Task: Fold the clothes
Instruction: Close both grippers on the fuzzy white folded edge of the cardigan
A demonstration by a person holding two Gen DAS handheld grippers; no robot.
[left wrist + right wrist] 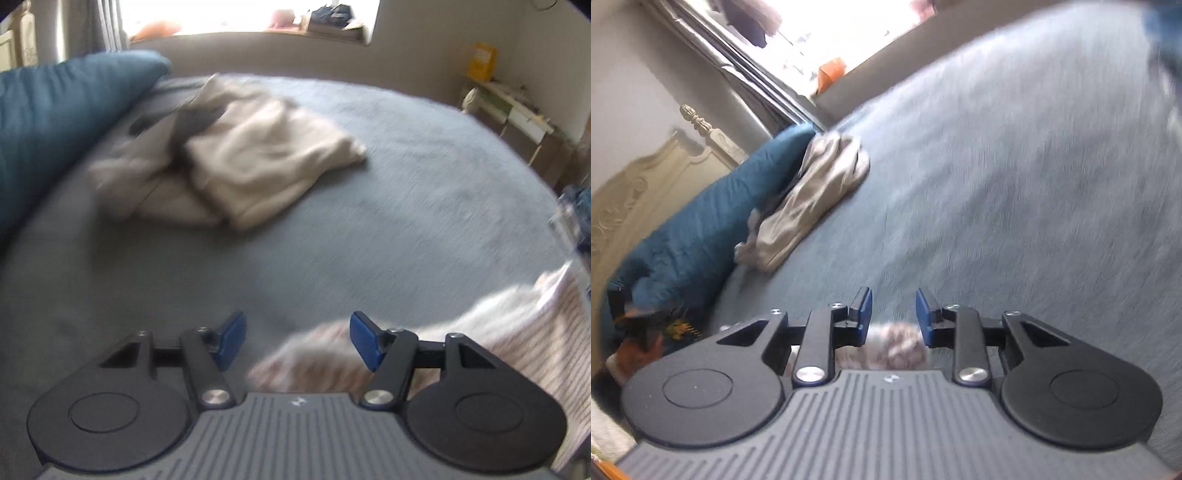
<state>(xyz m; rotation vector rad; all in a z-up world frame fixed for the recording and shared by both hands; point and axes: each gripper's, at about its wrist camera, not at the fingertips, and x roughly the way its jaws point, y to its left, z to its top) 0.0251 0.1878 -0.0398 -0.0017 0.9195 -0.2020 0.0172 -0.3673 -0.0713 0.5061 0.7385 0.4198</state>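
My left gripper (297,341) stands open and empty above the bed (406,192), ready for a fresh grasp. My right gripper (893,317) is partly open; the striped garment (895,345) lies just behind its pads, unpinched. That garment (517,325) sits at the near bed edge; folded beige clothes (258,162) are stacked clear beside the blue pillow (55,122).

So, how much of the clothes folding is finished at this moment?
Done: the beige folded pile lies beside the blue pillow. In hand: nothing; the left claw and the right claw are open. Left: the striped garment lies unfolded on the bed.
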